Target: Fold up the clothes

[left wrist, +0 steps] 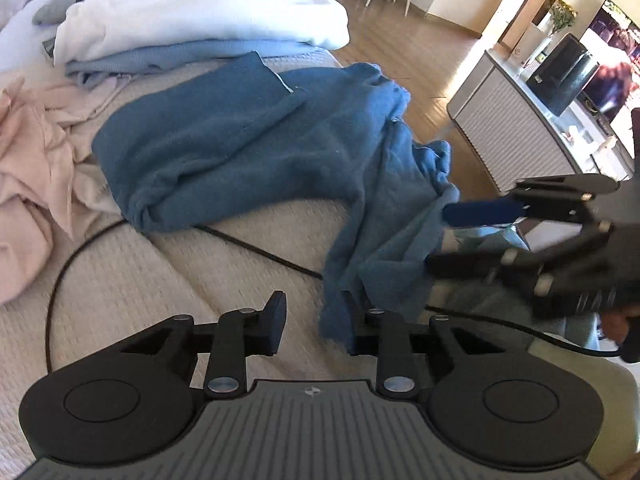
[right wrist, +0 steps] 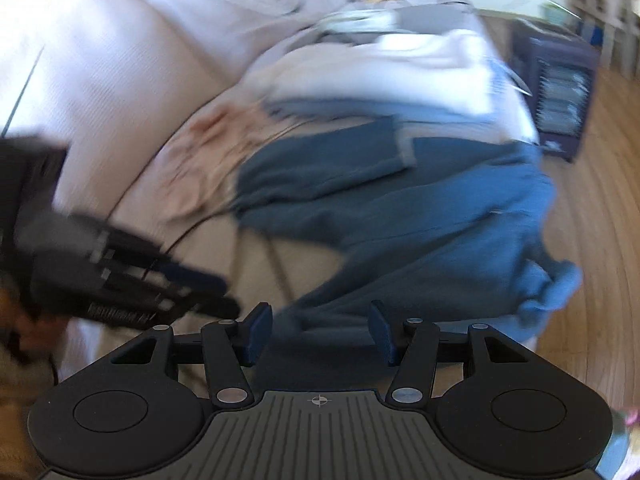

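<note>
- Left wrist view shows the beige ribbed sofa cushion [left wrist: 120,280] carrying the laundry.
- Dark blue fleecy garment [left wrist: 224,140] lies half-folded across it, one crumpled end trailing off the edge toward both tools; folding is unfinished.
- White and pale blue folded pile [left wrist: 192,28] sits behind, seemingly done.
- Pink crumpled garment [left wrist: 28,168] awaits folding.
- Right tool [right wrist: 318,330] is partly open, cloth between its pads; whether they pinch it, I cannot tell.
- Left tool [left wrist: 316,328] is partly open; cloth drapes its right finger, seemingly ungripped.
</note>
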`<state>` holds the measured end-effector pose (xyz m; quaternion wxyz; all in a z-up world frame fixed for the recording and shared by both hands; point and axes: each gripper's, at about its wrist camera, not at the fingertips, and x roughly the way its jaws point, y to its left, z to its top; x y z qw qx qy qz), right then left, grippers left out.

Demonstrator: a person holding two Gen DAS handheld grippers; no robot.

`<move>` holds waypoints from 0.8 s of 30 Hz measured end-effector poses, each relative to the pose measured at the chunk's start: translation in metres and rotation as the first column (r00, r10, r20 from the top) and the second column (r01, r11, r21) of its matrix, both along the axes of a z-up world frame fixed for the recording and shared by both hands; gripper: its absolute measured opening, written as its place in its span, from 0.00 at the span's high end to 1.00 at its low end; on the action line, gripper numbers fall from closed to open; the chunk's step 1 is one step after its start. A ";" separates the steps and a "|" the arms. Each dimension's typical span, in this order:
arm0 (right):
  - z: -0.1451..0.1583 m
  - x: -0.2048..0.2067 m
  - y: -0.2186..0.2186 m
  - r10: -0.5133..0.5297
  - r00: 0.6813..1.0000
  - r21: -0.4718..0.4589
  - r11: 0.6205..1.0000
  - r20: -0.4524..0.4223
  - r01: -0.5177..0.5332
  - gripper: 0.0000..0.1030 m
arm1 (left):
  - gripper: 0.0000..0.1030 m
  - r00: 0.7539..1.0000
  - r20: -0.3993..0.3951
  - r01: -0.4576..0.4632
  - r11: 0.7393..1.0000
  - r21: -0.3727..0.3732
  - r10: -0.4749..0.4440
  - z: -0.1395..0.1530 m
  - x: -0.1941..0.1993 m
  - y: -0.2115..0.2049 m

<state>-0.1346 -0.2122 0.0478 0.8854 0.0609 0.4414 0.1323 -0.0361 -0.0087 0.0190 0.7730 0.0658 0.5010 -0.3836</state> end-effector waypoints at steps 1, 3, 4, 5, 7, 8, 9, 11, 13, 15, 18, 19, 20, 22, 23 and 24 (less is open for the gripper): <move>-0.001 0.002 0.010 0.035 0.999 -0.028 0.999 0.008 -0.035 0.48 | 0.72 1.000 -0.017 -0.001 1.000 -0.001 0.001 -0.004 0.001 0.000; -0.006 0.005 0.024 0.070 0.997 -0.073 0.995 0.009 -0.070 0.49 | 0.71 0.999 -0.047 -0.001 1.000 0.013 0.001 -0.013 0.002 -0.001; -0.010 0.009 0.029 0.084 0.997 -0.089 0.993 0.000 -0.083 0.53 | 0.71 0.999 -0.051 0.000 0.999 0.032 0.001 -0.017 0.002 -0.003; -0.014 0.012 0.034 0.105 0.994 -0.107 0.989 -0.016 -0.106 0.59 | 0.71 0.999 -0.050 0.005 0.999 0.047 -0.003 -0.021 0.001 -0.004; -0.024 0.016 0.041 0.131 0.989 -0.140 0.980 -0.065 -0.139 0.77 | 0.71 0.998 -0.057 0.010 0.998 0.070 -0.006 -0.029 0.000 -0.007; -0.029 0.017 0.042 0.132 0.986 -0.156 0.977 -0.099 -0.146 0.80 | 0.71 0.998 -0.066 0.013 0.998 0.067 -0.009 -0.030 0.001 -0.007; -0.032 0.017 0.041 0.127 0.984 -0.172 0.974 -0.125 -0.147 0.91 | 0.71 0.997 -0.075 0.016 0.998 0.062 -0.012 -0.032 0.001 -0.007; -0.033 0.013 0.037 0.104 0.983 -0.161 0.979 -0.149 -0.128 0.97 | 0.70 0.997 -0.069 0.022 0.998 0.058 -0.018 -0.031 0.000 -0.007; -0.025 0.003 0.027 0.085 0.983 -0.083 0.992 -0.162 -0.099 0.98 | 0.68 0.998 -0.062 0.031 0.998 0.050 -0.028 -0.030 0.000 -0.008; -0.018 -0.010 0.011 0.054 0.979 0.047 0.998 -0.197 -0.045 0.98 | 0.65 0.997 -0.064 0.043 0.998 0.044 -0.040 -0.029 0.000 -0.010; -0.018 -0.026 -0.015 -0.017 0.963 0.212 0.974 -0.269 0.076 0.98 | 0.60 0.995 -0.079 0.059 0.998 0.033 -0.056 -0.031 0.001 -0.014; -0.019 -0.032 -0.023 -0.039 0.957 0.255 0.960 -0.289 0.116 0.98 | 0.56 0.994 -0.085 0.067 0.997 0.034 -0.064 -0.033 0.002 -0.015; -0.021 -0.036 -0.030 -0.060 0.949 0.291 0.944 -0.309 0.155 0.98 | 0.50 0.993 -0.091 0.077 0.996 0.035 -0.074 -0.035 0.002 -0.016; -0.025 -0.042 -0.039 -0.109 0.937 0.281 0.937 -0.331 0.208 0.98 | 0.41 0.990 -0.113 0.092 0.995 0.023 -0.089 -0.039 0.003 -0.022; -0.027 -0.044 -0.043 -0.121 0.935 0.286 0.932 -0.335 0.223 0.98 | 0.37 0.987 -0.125 0.100 0.995 0.017 -0.097 -0.041 0.003 -0.025; -0.028 -0.046 -0.045 -0.131 0.932 0.291 0.927 -0.338 0.236 0.97 | 0.36 0.986 -0.135 0.102 0.995 0.009 -0.100 -0.043 0.004 -0.027</move>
